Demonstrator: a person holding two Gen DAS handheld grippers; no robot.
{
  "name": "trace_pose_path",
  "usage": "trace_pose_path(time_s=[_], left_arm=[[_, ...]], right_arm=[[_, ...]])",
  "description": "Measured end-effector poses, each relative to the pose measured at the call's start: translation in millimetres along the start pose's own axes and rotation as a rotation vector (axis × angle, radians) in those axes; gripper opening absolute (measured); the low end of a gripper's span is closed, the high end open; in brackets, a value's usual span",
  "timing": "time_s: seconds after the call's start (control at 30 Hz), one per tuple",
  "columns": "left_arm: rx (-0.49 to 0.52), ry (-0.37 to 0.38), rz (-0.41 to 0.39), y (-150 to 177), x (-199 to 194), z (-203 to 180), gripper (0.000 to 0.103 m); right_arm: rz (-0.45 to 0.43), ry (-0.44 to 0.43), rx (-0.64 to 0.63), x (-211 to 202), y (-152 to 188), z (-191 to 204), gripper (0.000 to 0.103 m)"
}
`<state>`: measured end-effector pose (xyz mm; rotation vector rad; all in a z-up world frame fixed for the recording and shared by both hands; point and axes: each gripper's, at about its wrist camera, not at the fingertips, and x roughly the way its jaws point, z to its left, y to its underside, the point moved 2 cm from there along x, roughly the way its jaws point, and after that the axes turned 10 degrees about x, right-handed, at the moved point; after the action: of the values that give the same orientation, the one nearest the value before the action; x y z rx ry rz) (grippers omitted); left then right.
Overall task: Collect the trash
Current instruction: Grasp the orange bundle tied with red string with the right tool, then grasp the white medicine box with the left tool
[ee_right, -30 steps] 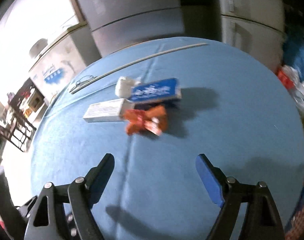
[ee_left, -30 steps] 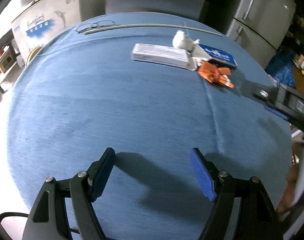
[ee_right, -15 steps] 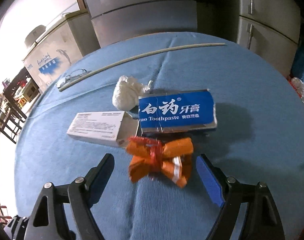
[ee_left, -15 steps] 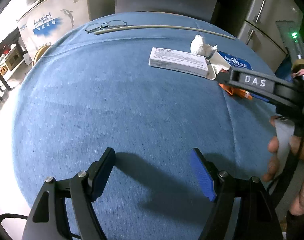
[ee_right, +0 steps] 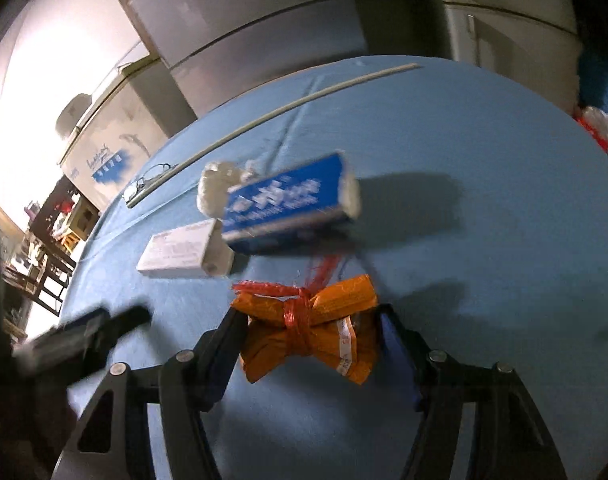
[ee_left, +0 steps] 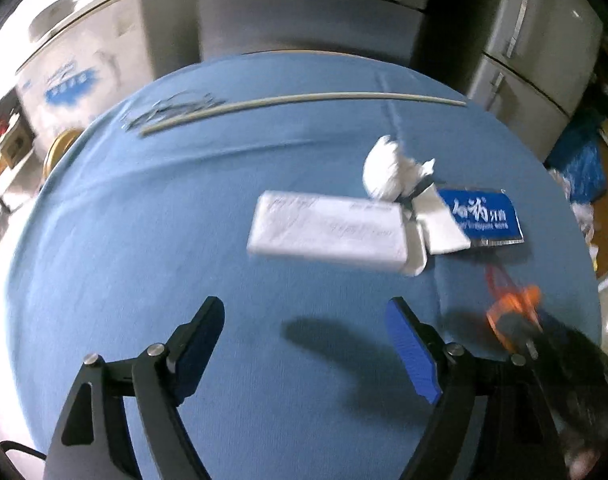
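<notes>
Grey refrigerators [ee_left: 311,20] behind a blue-clothed round table [ee_left: 144,240], dim room.

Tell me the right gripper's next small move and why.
Probably lift it clear: the right gripper looks shut on the orange wrapper, which sits between its fingers, near the blue toothpaste box on the table.

The left gripper [ee_left: 304,344] hangs over the near part of the blue table [ee_left: 144,240], jaws spread wide around nothing. Toward the right edge lie a white carton [ee_left: 327,234], crumpled white paper [ee_left: 387,174] and a blue toothpaste box [ee_left: 481,216], clustered; an orange wrapper [ee_left: 511,304] sits nearer, blurred.
</notes>
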<state>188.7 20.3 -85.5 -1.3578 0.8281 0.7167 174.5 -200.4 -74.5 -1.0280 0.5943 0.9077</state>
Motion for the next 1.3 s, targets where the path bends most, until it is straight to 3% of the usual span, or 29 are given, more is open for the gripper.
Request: trace_pose_path(time_s=[0.3,0.37,0.43,0.5,0.77,1.03,1.17,1.3], left_arm=[[0.068,0.016,-0.02,-37.2,21.5,-16.8,0.086],[0.097,-0.033,-0.006,-38.5,30.7,-18.3,0.088],[0.117,-0.054,-0.001,-40.1,38.3,-18.1,0.097],[0.132,-0.084,0.003,-41.8,41.6,-17.5,0.098],[0.17,-0.073,-0.01,-34.8,38.9,-16.4,0.098],[0.091,-0.073,-0.005,-33.1,37.2,-2.4,0.098],[0.155,-0.114,-0.008,-33.4,44.6,-9.5,0.1],[0.101,-0.065,-0.024,-34.3,43.4,-0.1,0.1]], right_arm=[[-0.006,-0.012,0.018,-15.2,5.2,-17.8,0.069],[-0.008,-0.018,0.023,-16.6,7.0,-20.2,0.069],[-0.007,-0.028,0.032,-16.7,8.6,-21.8,0.069],[-0.006,-0.027,0.032,-17.2,8.8,-22.0,0.069],[-0.01,-0.021,0.043,-19.6,12.6,-21.2,0.069],[-0.009,-0.004,0.036,-21.9,14.8,-20.0,0.069],[-0.008,-0.001,0.039,-20.7,14.1,-20.0,0.069],[-0.004,-0.006,0.048,-21.2,13.3,-20.9,0.069]])
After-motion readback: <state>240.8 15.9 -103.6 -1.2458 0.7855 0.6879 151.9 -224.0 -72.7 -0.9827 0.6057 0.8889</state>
